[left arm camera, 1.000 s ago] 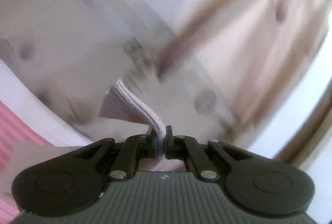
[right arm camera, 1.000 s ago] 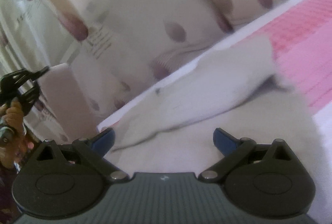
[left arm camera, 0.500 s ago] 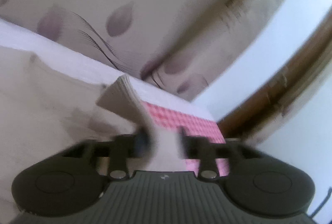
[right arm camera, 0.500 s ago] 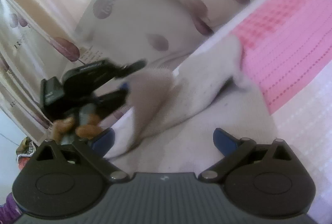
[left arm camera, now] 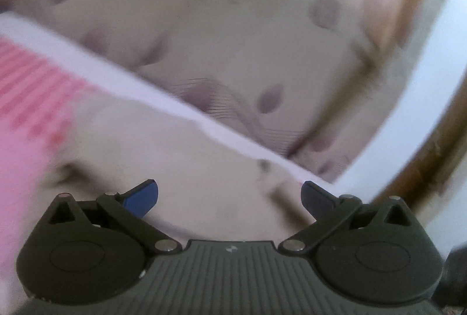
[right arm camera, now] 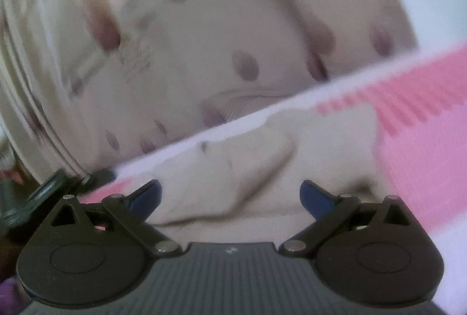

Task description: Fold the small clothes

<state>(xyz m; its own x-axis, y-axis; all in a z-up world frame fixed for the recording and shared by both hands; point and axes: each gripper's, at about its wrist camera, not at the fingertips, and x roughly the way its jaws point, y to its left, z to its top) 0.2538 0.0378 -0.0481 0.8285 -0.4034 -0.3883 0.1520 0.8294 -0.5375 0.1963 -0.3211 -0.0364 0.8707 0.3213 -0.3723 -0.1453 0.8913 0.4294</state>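
Note:
A small cream garment (left arm camera: 181, 157) lies spread on a pink and white checked cloth (left arm camera: 26, 93). My left gripper (left arm camera: 229, 195) hovers low over it, its blue-padded jaws still opening wide with nothing pinched between them; the garment lies beneath. In the right wrist view the same cream garment (right arm camera: 262, 163) lies with a fold ridge running across it, on the pink cloth (right arm camera: 414, 145). My right gripper (right arm camera: 230, 195) stands open above the garment's near part, gripping nothing. Both views are blurred by motion.
Behind the bed's far edge hangs a cream curtain (left arm camera: 204, 31) with purple leaf spots, seen too as the curtain (right arm camera: 221, 31) in the right view. A brown wooden frame (left arm camera: 432, 145) runs at the right. A dark object (right arm camera: 49, 192) sits at the left edge.
The left gripper was shut on the garment's ribbed edge, lifted high; it has come down, let the cloth go and spread its jaws. The garment now lies flat. The right gripper stayed open.

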